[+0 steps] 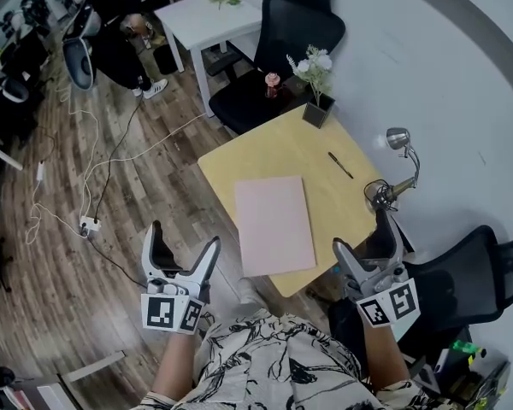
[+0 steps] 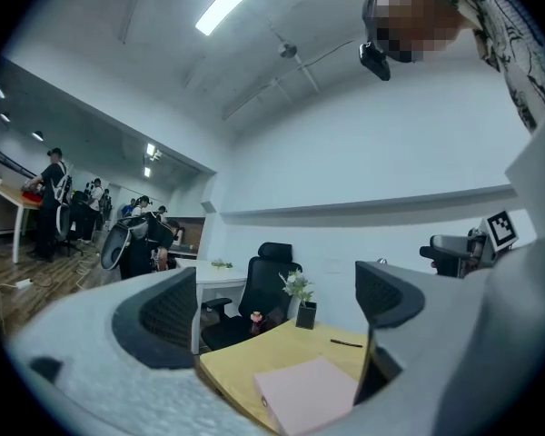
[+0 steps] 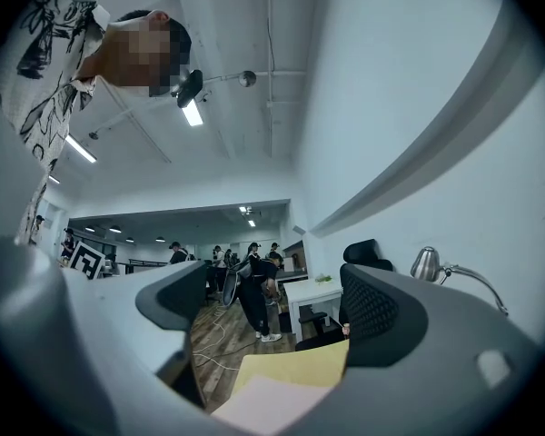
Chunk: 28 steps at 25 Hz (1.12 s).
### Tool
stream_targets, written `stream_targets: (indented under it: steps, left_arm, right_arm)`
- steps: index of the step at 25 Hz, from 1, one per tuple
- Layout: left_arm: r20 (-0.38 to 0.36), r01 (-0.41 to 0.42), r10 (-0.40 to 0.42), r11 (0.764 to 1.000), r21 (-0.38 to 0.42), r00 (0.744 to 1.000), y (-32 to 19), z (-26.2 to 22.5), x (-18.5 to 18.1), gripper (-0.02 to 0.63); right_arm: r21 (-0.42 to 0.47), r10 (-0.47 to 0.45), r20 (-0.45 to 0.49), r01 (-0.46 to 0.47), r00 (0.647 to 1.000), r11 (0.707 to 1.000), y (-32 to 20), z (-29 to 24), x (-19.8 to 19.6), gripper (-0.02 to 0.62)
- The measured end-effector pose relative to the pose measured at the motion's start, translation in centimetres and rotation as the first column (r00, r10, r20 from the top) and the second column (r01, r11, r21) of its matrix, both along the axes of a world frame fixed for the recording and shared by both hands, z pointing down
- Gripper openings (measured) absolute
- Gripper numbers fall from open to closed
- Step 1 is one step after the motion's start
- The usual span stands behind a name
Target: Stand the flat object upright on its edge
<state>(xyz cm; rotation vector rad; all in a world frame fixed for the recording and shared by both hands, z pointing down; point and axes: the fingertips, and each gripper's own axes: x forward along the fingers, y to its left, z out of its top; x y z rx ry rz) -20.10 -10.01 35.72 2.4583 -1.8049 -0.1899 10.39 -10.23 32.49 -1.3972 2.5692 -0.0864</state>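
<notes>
at the near edge of the table (image 1: 265, 156), where the pink pad (image 1: 274, 223) lies flat w/ a corner overhanging and the left gripper (image 1: 185, 239) and right gripper (image 1: 363, 236) are held wide open, empty, short of it, the pad could be knocked off if tipped from one side only.

White shirt (image 1: 265, 361) with black drawings. The left gripper (image 1: 185, 236) and right gripper (image 1: 360, 229) are grey, with black-and-white marker cubes (image 1: 171, 313).

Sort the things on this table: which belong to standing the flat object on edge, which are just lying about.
For the job: pink flat board, lying flat on the table; left hand-held gripper and right hand-held gripper, both open and empty.
Lying about: pen, potted plant, desk lamp.
</notes>
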Motion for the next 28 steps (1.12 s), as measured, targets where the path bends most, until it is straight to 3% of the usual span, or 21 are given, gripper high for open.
stream_targets:
  steps: [11,17,20,23,28]
  left_arm:
    - [-0.008,-0.115,0.115,0.993,-0.027,0.993,-5.0,1.2,-1.1,0.543]
    - [-0.032,-0.127,0.126,0.991,-0.048,0.992,-6.5,2.0,-2.2,0.543]
    - [-0.058,-0.128,0.124,0.989,-0.072,0.991,-7.1,2.8,-1.7,0.543]
    - [-0.109,-0.14,0.129,0.984,-0.106,0.986,-7.9,3.9,-0.9,0.544]
    - [-0.112,-0.126,0.107,0.976,-0.175,0.988,-9.1,6.9,0.6,0.548]
  right_arm:
    - [-0.036,0.057,-0.037,-0.059,0.998,0.998,-3.4,1.0,-2.5,0.471]
    - [-0.033,0.036,-0.136,-0.041,0.99,0.999,-4.5,1.3,-4.9,0.471]
    - [-0.064,0.032,-0.128,-0.04,0.991,0.997,-5.6,2.2,-4.3,0.471]
    - [-0.091,0.024,-0.186,-0.041,0.982,0.995,-7.1,4.3,-3.8,0.471]
    - [-0.188,-0.026,-0.18,-0.008,0.983,0.982,-9.6,8.8,-3.3,0.472]
